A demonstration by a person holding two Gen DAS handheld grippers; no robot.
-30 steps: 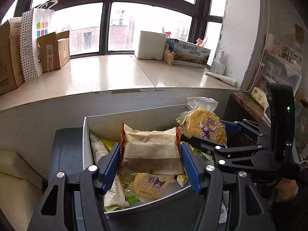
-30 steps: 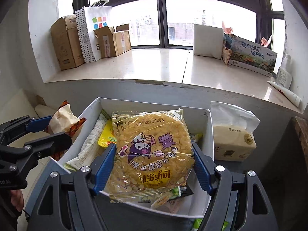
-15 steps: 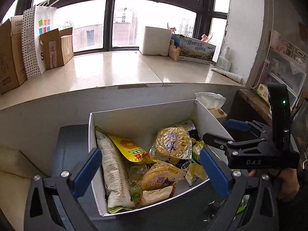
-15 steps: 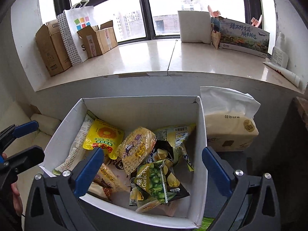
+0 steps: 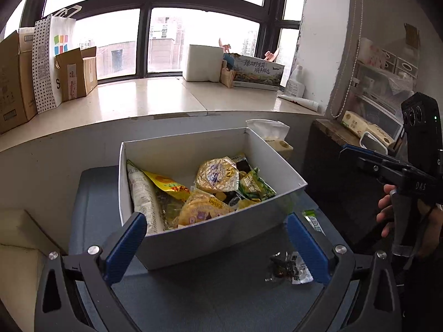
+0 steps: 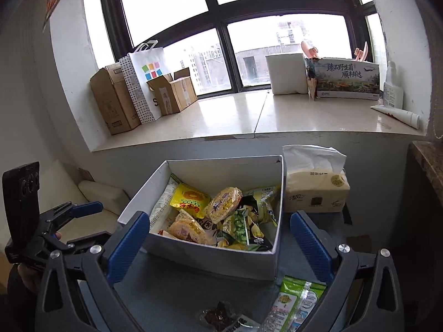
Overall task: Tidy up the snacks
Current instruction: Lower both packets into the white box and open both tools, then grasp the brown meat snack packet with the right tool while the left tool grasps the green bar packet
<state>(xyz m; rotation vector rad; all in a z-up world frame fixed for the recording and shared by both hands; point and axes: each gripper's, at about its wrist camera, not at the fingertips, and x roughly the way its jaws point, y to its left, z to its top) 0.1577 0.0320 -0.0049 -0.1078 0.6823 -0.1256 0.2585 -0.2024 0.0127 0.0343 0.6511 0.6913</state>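
A white box (image 5: 221, 229) (image 6: 210, 260) full of snack packets stands on a dark grey table (image 5: 210, 298). Inside lie round yellow cracker packs (image 5: 217, 175) (image 6: 224, 202), a yellow packet (image 6: 189, 197) and a green pea packet (image 6: 239, 225). My left gripper (image 5: 216, 244) is open and empty, in front of the box. My right gripper (image 6: 216, 244) is open and empty, also drawn back from the box. A small clear packet with dark contents (image 5: 288, 269) (image 6: 218, 316) and a green-white packet (image 6: 293, 304) (image 5: 313, 220) lie on the table outside the box.
A tissue pack (image 6: 315, 191) stands right of the box. A pale window sill (image 5: 144, 105) behind holds cardboard boxes (image 5: 77, 72), a paper bag and a white box (image 5: 203, 63). A dark cabinet (image 5: 329, 171) is at the right.
Both grippers let go of their packets into the box, opened wide, and pulled back from it. The loose packets on the table have come into view.
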